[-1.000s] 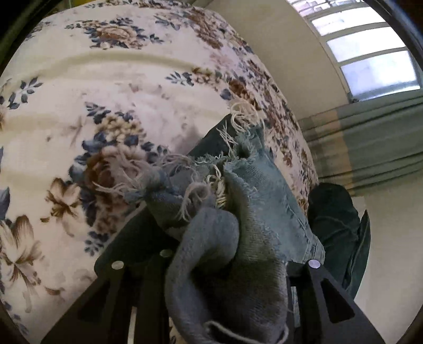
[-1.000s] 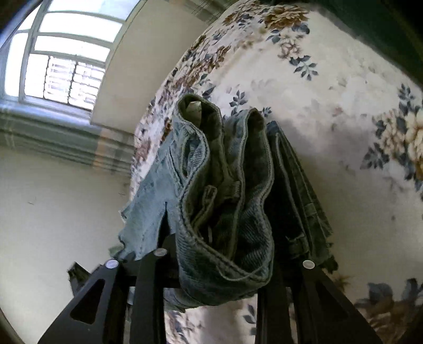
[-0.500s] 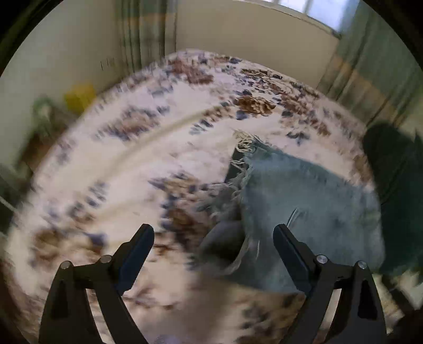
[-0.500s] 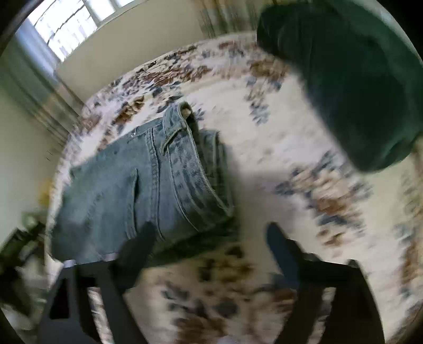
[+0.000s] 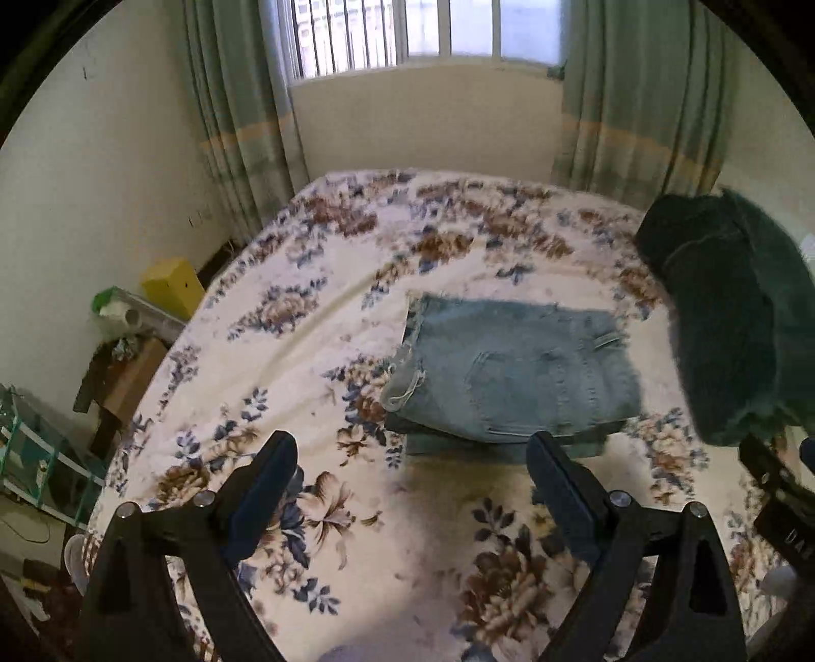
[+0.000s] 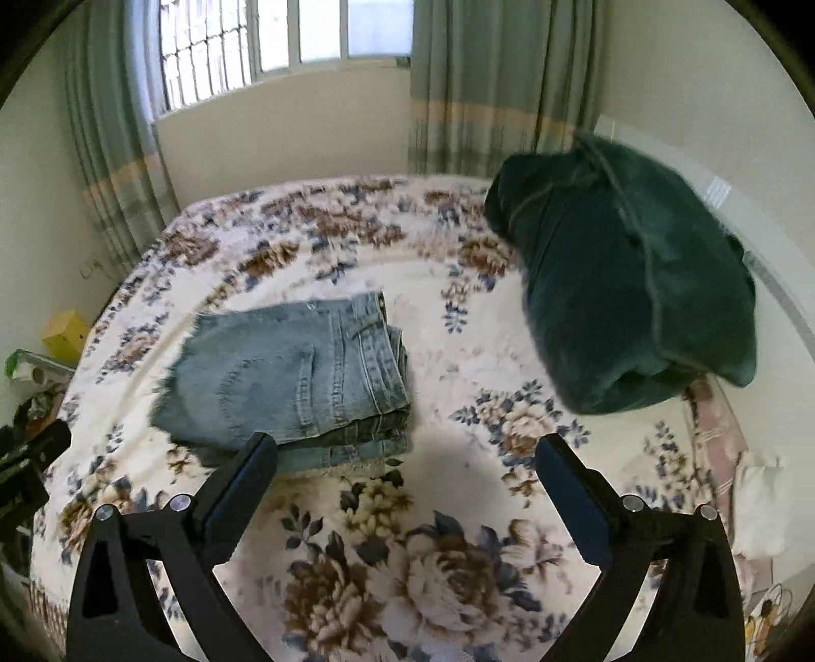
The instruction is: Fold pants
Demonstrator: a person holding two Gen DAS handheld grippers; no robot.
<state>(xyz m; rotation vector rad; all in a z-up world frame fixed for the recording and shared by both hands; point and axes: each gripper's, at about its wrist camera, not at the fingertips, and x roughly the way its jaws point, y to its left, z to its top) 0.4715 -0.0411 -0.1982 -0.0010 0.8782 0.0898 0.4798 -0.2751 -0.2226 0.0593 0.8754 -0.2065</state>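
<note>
my left gripper [image 5: 411,461] and right gripper [image 6: 406,463] are matte black, with flat fingers, triangular cut-outs and silver screws.

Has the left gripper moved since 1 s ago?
Yes. The left gripper was clamped on the jeans; now it's open and pulled back toward the near side of the floral bedspread, jeans lying folded ahead.

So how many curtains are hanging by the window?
2: one green curtain hangs left of the window, the other curtain right of it. Any more beyond the view's edges would be hidden.
</note>
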